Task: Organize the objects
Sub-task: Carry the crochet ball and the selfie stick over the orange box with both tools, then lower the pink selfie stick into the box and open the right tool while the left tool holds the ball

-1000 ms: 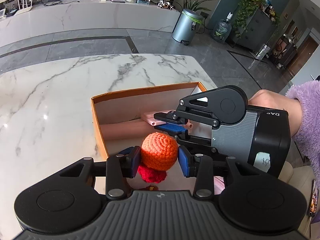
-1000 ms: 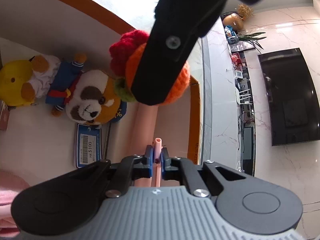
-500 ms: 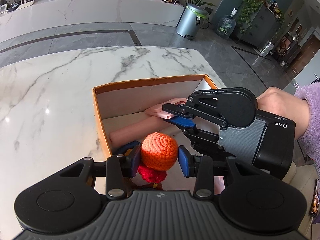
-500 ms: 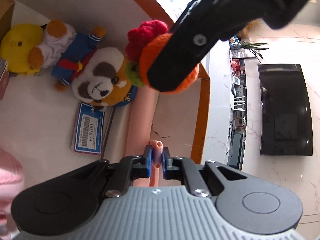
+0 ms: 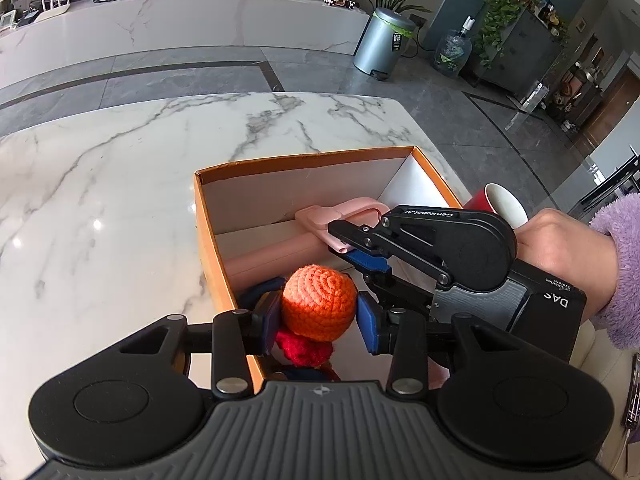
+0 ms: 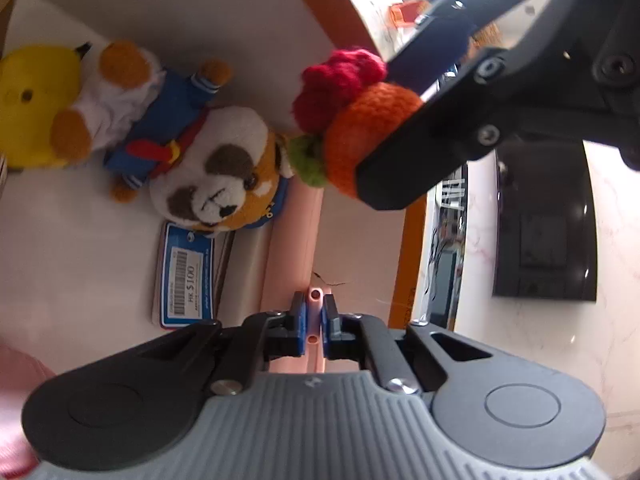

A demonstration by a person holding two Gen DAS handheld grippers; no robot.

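Left wrist view: my left gripper clamps an orange crocheted yarn ball over the orange-rimmed cardboard box, which sits on a white marble table; grey tiled floor beyond.

Right wrist view: my right gripper, nearly closed, pinches a pink plastic handle. In the box: brown-white plush dog, blue "$100" tag.

Office lobby: marble counter, water jug.

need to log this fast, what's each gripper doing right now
Left gripper: closed on the orange crochet toy, over the box.
Right gripper: shut on the handle of the pink item inside the box.
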